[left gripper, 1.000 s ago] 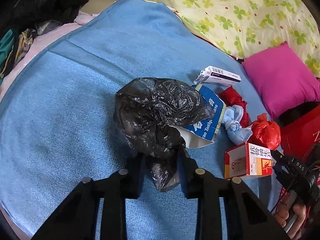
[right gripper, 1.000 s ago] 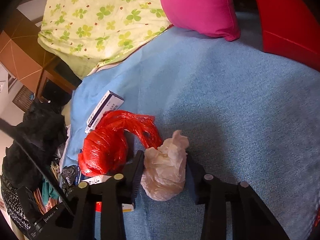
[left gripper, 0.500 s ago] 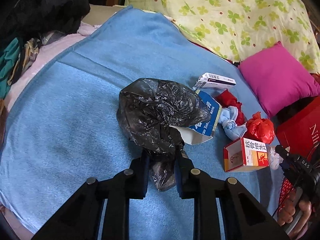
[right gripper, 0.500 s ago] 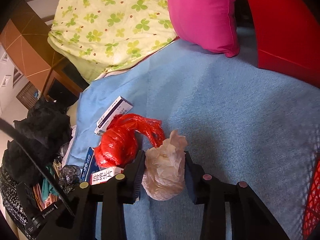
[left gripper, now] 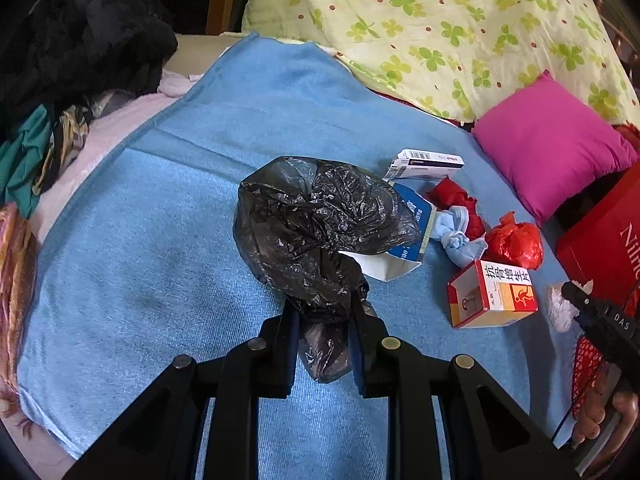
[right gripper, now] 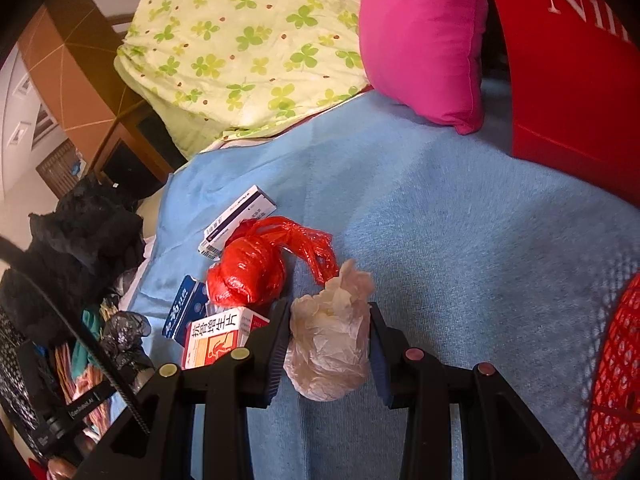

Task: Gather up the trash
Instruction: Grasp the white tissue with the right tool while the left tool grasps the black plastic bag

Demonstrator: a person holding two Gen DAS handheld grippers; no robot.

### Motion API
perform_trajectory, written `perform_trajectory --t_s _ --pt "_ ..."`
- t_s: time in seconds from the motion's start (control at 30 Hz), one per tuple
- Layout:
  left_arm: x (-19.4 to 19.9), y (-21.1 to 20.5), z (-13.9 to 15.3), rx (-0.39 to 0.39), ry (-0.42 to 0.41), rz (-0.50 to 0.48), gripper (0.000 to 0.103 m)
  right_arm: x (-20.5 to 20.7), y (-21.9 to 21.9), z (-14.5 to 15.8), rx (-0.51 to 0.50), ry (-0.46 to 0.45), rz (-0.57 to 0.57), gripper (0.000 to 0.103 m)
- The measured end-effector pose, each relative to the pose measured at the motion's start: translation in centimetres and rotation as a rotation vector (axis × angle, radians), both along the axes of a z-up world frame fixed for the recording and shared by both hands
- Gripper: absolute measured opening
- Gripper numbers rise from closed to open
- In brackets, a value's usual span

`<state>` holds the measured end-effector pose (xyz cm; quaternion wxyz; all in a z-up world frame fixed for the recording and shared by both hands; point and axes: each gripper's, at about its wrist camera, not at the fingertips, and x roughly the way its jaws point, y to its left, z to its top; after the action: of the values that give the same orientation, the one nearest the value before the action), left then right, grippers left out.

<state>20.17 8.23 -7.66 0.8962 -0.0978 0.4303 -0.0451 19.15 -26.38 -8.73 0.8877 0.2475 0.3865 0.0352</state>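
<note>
**Both grippers clamped on trash over the blue blanket**

The black plastic bag (left gripper: 316,232) sits in the middle of the left wrist view, its twisted neck pinched between the two pads of the left gripper (left gripper: 323,322), jaws drawn close together on the plastic. The bag bulges upward and looks crumpled; what is inside it cannot be seen.

In the right wrist view, lower centre, the right gripper (right gripper: 329,320) is clamped on a pale, wadded tissue bundle (right gripper: 330,340), a pad pressing on each side.

Around them, on the blue blanket (left gripper: 160,220), the rest of the litter lies scattered. Just right of the black bag, partly under it, is an opened blue and white carton (left gripper: 404,240), its open end facing the lower part of the frame and showing only a white inside. Farther right lie a light blue cloth wad (left gripper: 460,236), a knotted red plastic bag (left gripper: 516,240) and an orange and white medicine box (left gripper: 492,296) with its end flap open. A white and dark box (left gripper: 428,162) rests above the carton.

At the upper right of the left view are a pink cushion (left gripper: 552,148) and a clover-print quilt (left gripper: 440,28). A red mesh basket (right gripper: 616,380) shows at the right edge of the right view; its contents are out of sight.
</note>
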Motion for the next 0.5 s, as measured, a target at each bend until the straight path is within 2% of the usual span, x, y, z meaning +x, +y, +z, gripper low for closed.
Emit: perform_trajectory --t_s 0.33,0.5 --pt "-1.6 -2.3 1.3 0.123 -0.078 -0.035 0.023 -1.0 0.4 0.8 0.002 -0.031 0.019 0.039" --pt "-2.1 -3.1 1.8 0.142 -0.101 -0.052 0.023 -1.3 0.9 1.2 -0.001 -0.045 0.034 0.039"
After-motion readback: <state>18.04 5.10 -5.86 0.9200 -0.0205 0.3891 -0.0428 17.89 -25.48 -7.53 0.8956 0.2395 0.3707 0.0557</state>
